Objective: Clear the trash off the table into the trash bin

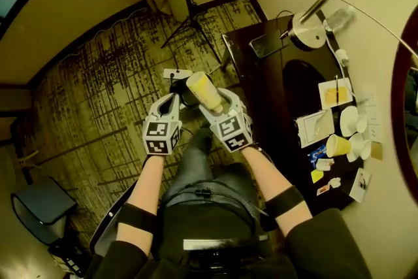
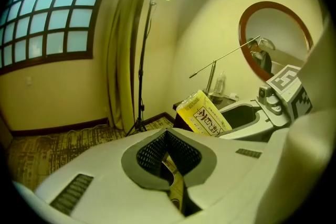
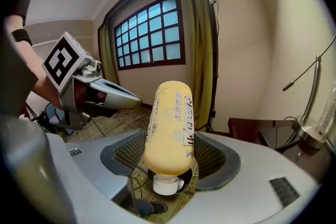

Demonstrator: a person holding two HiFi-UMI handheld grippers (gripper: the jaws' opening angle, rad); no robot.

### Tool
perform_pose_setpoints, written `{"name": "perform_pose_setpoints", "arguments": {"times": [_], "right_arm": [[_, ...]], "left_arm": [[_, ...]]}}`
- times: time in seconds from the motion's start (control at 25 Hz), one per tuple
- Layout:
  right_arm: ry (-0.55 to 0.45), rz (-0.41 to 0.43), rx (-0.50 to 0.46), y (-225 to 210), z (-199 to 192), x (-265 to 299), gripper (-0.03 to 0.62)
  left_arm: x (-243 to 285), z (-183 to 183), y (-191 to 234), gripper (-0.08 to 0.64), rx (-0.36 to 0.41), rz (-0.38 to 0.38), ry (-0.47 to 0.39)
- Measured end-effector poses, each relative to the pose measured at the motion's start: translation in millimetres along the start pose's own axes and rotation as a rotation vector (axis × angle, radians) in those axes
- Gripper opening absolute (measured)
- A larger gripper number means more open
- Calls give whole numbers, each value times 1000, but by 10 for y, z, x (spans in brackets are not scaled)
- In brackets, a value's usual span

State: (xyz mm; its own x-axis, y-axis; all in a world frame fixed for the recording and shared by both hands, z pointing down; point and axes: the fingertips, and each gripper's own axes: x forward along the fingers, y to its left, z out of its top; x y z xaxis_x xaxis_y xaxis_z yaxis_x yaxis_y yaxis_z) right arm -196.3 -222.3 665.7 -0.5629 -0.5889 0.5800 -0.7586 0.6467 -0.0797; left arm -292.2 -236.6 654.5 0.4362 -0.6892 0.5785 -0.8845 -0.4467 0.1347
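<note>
**Counts by kind.**
- Grippers, two: left gripper (image 1: 175, 97) and right gripper (image 1: 213, 100).
- Yellow bottle (image 1: 204, 91), one.
- Desk (image 1: 268, 98), one.
- On the desk:
  - desk lamp (image 1: 307, 29), one
  - clear bottle (image 1: 338, 17), one
  - yellow cup (image 1: 337, 145), one
  - white cups (image 1: 353, 121) (image 1: 360, 148), two
  - paper sheets (image 1: 335, 93) (image 1: 315, 127) (image 1: 359, 185), three
  - small scraps (image 1: 324, 164), at least four, too small to count surely
- Round mirror (image 1: 401, 114), one.
- Light stand (image 1: 189, 24), one.
- Window (image 2: 50, 16), one.
- Bin (image 1: 36, 209) on the floor, one.
</note>
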Motion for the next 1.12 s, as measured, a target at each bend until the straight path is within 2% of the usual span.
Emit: {"name": "perform_pose_setpoints", "arguments": {"times": [0.32,0.64,0.8,0.96,1.12], "right_arm": [[134,12,33,-158,-1023,1284,301],[280,35,46,-244,-2246,2260,301],[336,54,68,-190,-2735,2708,301],[366,73,73,-162,-3178,3137,304],[400,69,59,-209,-3458,3407,305]], "left_arm": [[929,-1072,600,2,-90,56,93],[1788,-2277,866,2,-169,80,205],[2148,-2708,1017,2,-199,93,227],[2500,-3069,1144,2,-196,102,250],[2697,-3304,1238,2,-199,109,260]]}}
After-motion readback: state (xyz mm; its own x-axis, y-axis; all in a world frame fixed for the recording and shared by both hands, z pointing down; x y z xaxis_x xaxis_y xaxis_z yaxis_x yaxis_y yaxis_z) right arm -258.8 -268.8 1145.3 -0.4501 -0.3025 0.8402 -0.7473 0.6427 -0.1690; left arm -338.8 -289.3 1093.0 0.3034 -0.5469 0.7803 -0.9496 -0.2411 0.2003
